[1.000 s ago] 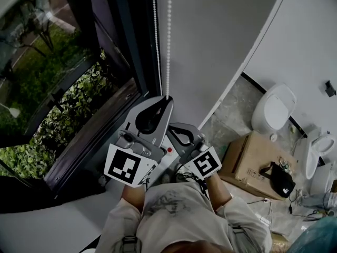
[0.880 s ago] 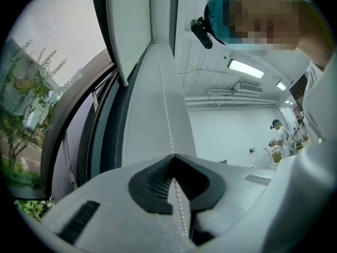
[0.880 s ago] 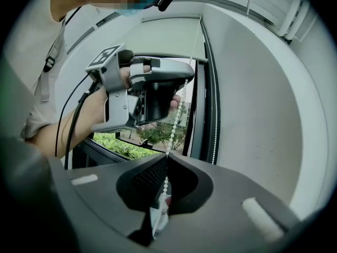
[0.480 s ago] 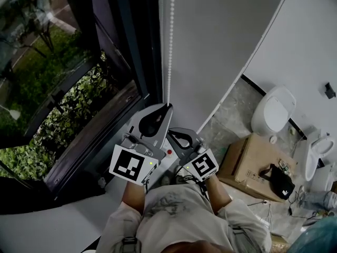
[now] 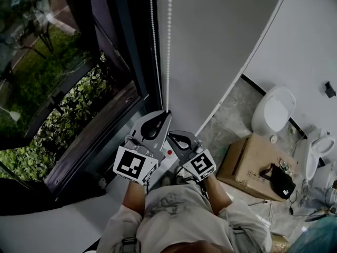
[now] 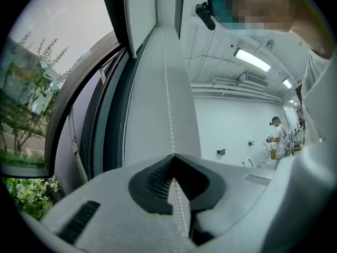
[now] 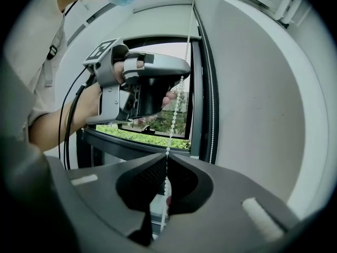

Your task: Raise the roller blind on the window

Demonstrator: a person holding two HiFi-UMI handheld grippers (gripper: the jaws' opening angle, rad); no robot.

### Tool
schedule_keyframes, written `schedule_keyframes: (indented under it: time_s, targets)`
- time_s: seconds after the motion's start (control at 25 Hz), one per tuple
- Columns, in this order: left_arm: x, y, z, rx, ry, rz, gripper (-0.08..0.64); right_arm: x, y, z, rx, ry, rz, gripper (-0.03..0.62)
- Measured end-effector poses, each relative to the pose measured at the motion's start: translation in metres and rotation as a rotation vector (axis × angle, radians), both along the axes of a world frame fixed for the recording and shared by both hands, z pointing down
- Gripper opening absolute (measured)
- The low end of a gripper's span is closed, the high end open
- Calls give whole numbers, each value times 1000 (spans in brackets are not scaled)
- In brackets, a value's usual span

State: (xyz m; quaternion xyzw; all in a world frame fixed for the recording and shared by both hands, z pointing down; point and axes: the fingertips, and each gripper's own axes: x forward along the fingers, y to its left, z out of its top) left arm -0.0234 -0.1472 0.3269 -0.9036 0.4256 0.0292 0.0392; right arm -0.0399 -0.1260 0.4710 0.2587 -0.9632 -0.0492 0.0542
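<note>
A white bead chain (image 5: 168, 46) hangs in two strands beside the dark window frame (image 5: 131, 46). My left gripper (image 5: 167, 112) is shut on the right-hand strand, which runs between its closed jaws in the left gripper view (image 6: 172, 155). Just below it, my right gripper (image 5: 171, 136) is shut on the same strand (image 7: 167, 153), and its view shows the left gripper (image 7: 147, 83) above it. The second strand (image 5: 152, 36) hangs free nearer the glass. The window pane (image 5: 58, 88) shows greenery outside. I cannot make out the blind's fabric.
A grey wall panel (image 5: 221, 36) stands right of the chain. On the floor below right are a white toilet (image 5: 274, 109) and a cardboard box (image 5: 247, 162) with a black object (image 5: 281, 182) on it. A white sill (image 5: 68, 225) runs under the window.
Both grippers have moved down a little, still shut on the right-hand strand. The free strand near the glass shows again after being out of sight half a second ago.
</note>
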Motion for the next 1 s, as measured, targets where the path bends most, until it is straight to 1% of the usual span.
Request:
schedule_keyframes:
  time_s: [0.36,0.6,1.0]
  targets:
    - [-1,3,22,-49,0,8,9,0,3,22,-41,27,-1,12]
    - [-2,6,41,-84,-7,20,9,0,8,41,-95,35,6,12]
    - [-2,13,68,-145,16,32,9,0,13,67,-145,61,9,12]
